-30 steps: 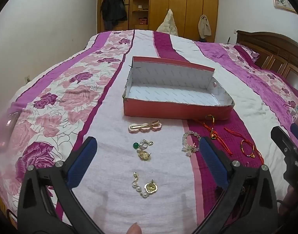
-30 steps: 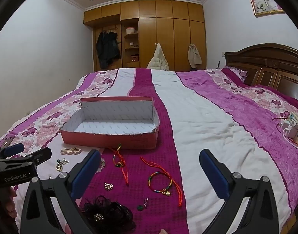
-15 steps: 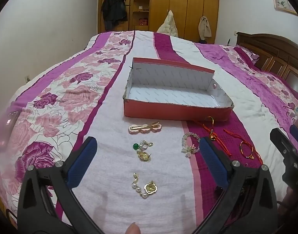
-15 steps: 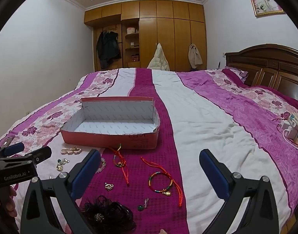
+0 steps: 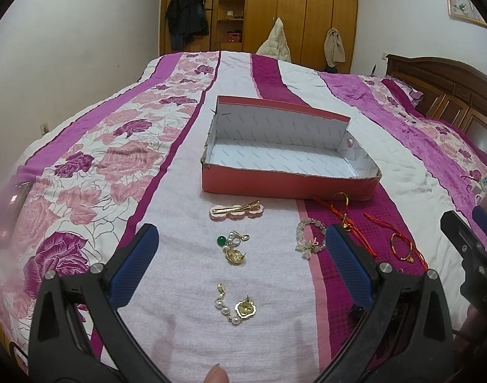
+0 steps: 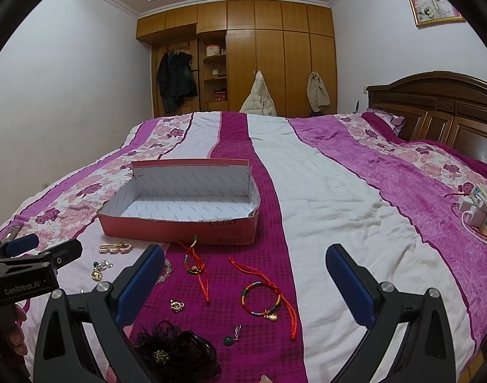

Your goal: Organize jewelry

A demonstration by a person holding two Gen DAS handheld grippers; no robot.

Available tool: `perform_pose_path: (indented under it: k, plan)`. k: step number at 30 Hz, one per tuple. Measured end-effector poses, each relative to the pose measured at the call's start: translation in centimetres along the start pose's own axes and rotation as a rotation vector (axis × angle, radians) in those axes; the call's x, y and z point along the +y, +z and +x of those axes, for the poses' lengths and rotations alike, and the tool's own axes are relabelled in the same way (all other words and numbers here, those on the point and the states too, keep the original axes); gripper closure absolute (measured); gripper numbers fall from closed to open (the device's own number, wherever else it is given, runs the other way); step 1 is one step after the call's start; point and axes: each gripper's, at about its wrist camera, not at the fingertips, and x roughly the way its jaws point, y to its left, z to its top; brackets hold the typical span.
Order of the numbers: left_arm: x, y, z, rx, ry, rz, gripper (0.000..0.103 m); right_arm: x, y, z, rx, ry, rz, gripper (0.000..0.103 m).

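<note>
Nothing has shifted: both tongs (image 5: 240, 271) (image 6: 243, 282) hover released, only the right view showing the black hairpiece (image 6: 176, 348)

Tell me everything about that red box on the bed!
The red box is a long, shallow cardboard one, coral-red outside and white with faint print inside. It looks empty. Its lid flap stands up along the far side, and the rim is a bit ragged. It sits flat on the bedspread. A red cord bracelet lies right at its front wall; whether they touch is unclear. Neither gripper touches it.

Red cardboard box (image 5: 288, 188) with white printed inside, bedspread (image 6: 323, 198) striped magenta, white, pink roses, blue-padded grippers.
</note>
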Motion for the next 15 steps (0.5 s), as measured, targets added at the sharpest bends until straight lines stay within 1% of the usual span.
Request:
perform_pose_path:
  k: [15]
  plan:
    - [0.04,0.02,-0.05,-0.002,-0.001,-0.001,0.005,0.01,0.08,-0.04,0.000,0.000,0.000,0.000]
